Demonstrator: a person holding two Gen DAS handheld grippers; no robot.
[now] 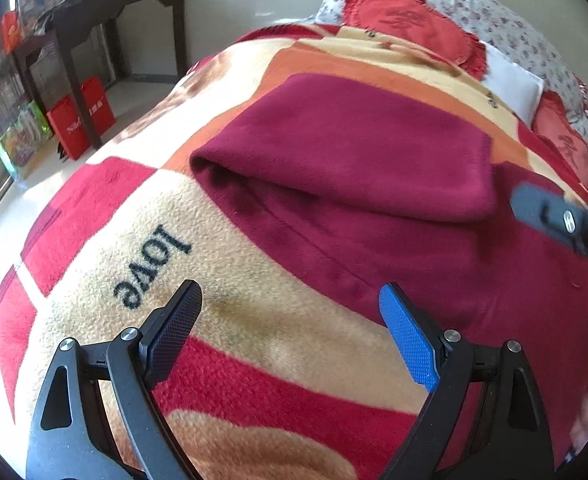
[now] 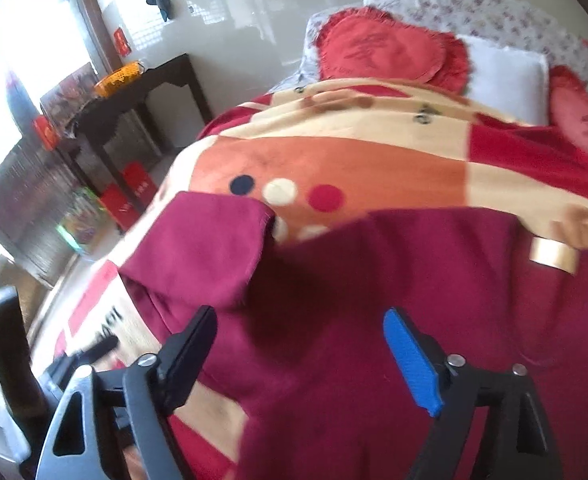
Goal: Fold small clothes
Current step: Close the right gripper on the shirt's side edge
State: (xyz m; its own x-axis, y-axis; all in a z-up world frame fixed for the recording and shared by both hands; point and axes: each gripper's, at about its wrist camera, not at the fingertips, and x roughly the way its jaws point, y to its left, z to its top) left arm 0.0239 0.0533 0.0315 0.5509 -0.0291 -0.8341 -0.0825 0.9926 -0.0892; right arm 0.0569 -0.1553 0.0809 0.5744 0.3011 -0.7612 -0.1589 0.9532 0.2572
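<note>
**Both hand-held grippers open over the maroon garment**

The left hand-held gripper (image 1: 289,304) hangs with jaws apart and empty above the patterned blanket (image 1: 253,320). Ahead and to its right lies the maroon garment (image 1: 354,152), one part folded over. The right hand-held gripper (image 2: 300,330) hovers directly over the garment, jaws apart, nothing gripped.

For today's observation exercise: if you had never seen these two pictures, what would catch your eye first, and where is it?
First, the dark red garment, spread mid-bed with one part folded over itself. Under it lies the patchwork blanket in red, cream and orange, with "love" printed near the left gripper, whose jaws stand open over bare blanket. The right gripper hangs open above the garment, and red cushions sit at the bed's head.
</note>
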